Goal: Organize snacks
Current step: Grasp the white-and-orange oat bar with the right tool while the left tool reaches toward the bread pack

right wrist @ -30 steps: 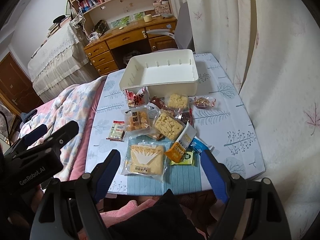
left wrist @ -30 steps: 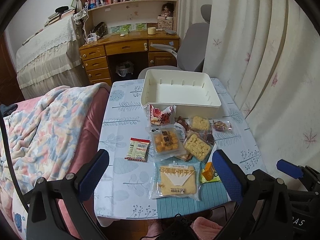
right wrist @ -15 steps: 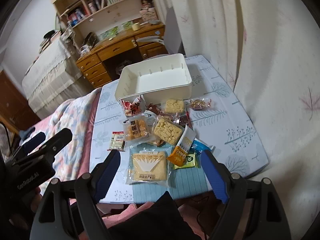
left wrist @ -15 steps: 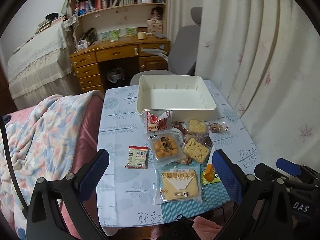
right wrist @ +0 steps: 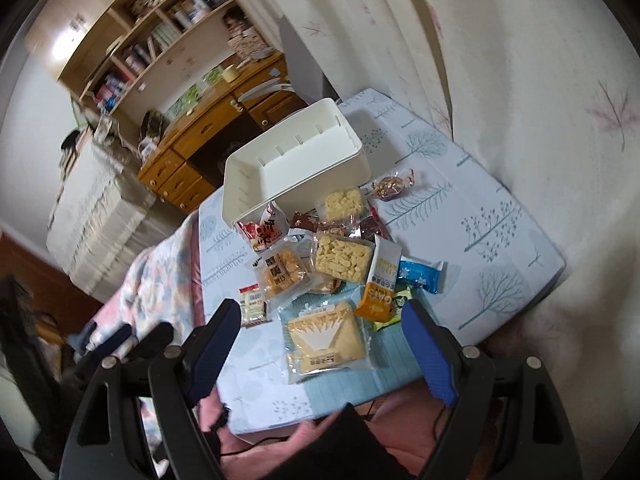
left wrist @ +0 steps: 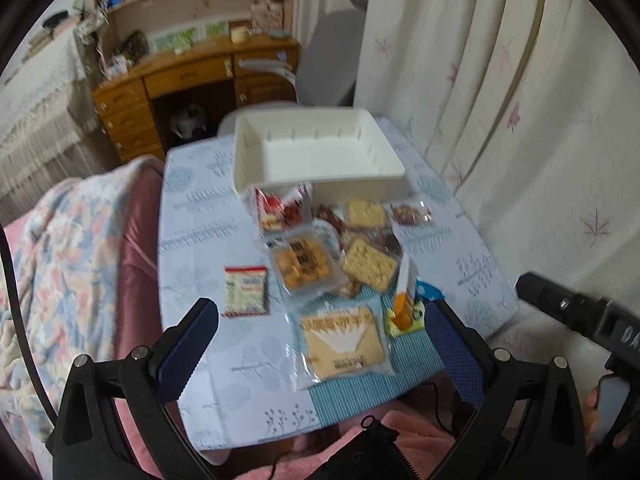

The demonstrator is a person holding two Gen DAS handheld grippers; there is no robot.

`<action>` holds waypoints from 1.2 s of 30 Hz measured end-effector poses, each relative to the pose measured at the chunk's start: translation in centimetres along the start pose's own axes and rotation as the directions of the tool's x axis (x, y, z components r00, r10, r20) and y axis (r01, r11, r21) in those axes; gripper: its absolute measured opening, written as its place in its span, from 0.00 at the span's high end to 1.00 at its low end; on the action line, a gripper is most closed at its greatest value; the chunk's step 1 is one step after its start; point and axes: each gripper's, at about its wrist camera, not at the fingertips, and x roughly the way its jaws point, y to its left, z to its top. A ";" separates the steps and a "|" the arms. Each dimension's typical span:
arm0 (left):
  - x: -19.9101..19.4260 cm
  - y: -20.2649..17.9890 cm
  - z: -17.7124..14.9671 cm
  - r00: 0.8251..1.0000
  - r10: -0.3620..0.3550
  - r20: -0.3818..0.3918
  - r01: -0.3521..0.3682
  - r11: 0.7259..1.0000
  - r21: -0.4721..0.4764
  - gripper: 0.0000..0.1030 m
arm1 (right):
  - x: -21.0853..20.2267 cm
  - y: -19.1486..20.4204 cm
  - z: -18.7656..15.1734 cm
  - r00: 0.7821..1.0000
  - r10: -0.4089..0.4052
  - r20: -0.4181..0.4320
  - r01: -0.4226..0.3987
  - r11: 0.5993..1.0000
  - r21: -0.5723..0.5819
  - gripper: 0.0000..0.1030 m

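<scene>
Snacks [left wrist: 332, 264] lie heaped on the table [left wrist: 192, 240] just before the empty white bin [left wrist: 320, 152], handy for dropping in one at a time. Both the left gripper [left wrist: 320, 344] and right gripper [right wrist: 322, 340] hover above the near biscuit packet [right wrist: 324, 338], jaws apart, holding nothing, seemingly choosing a first pick.

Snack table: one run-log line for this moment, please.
stage: pre-grasp | left gripper: open, holding nothing | right gripper: open, holding nothing | white bin: no snacks inside | snacks: all on table
</scene>
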 end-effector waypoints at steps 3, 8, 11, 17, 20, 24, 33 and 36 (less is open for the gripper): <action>1.8 -0.1 -0.2 0.997 -0.022 -0.068 0.021 1.000 -0.009 0.00 | 0.3 -0.7 0.3 1.000 0.025 -0.009 -0.025 0.998 0.065 0.19; 5.4 -0.2 -0.7 0.977 -0.041 -0.210 0.039 0.999 -0.016 0.00 | 1.7 -2.2 0.6 0.997 0.056 -0.048 -0.047 0.985 0.168 0.19; 7.6 0.2 -0.9 0.959 -0.058 -0.279 0.046 0.998 -0.048 0.00 | 3.5 -3.2 1.0 0.992 0.079 -0.095 -0.056 0.974 0.221 0.19; 13.0 -0.3 -1.1 0.895 -0.018 -0.445 -0.011 0.998 -0.062 0.00 | 7.7 -5.5 2.1 0.972 0.120 -0.204 -0.052 0.949 0.312 0.19; 15.9 -0.8 -1.6 0.849 -0.023 -0.528 -0.016 0.997 -0.070 0.00 | 10.0 -6.6 2.5 0.956 0.131 -0.261 -0.030 0.934 0.355 0.19; 19.7 -1.1 -2.2 0.792 -0.038 -0.610 -0.031 0.994 -0.102 0.00 | 13.7 -7.7 2.7 0.916 0.163 -0.367 -0.006 0.919 0.394 0.19; 26.4 0.2 -3.4 0.697 -0.046 -0.716 -0.132 0.973 -0.191 0.00 | 20.3 -9.0 3.6 0.828 0.146 -0.542 0.094 0.915 0.391 0.19; 27.8 0.3 -3.9 0.672 -0.054 -0.739 -0.148 0.968 -0.205 0.00 | 22.2 -9.6 3.7 0.801 0.139 -0.582 0.129 0.910 0.395 0.19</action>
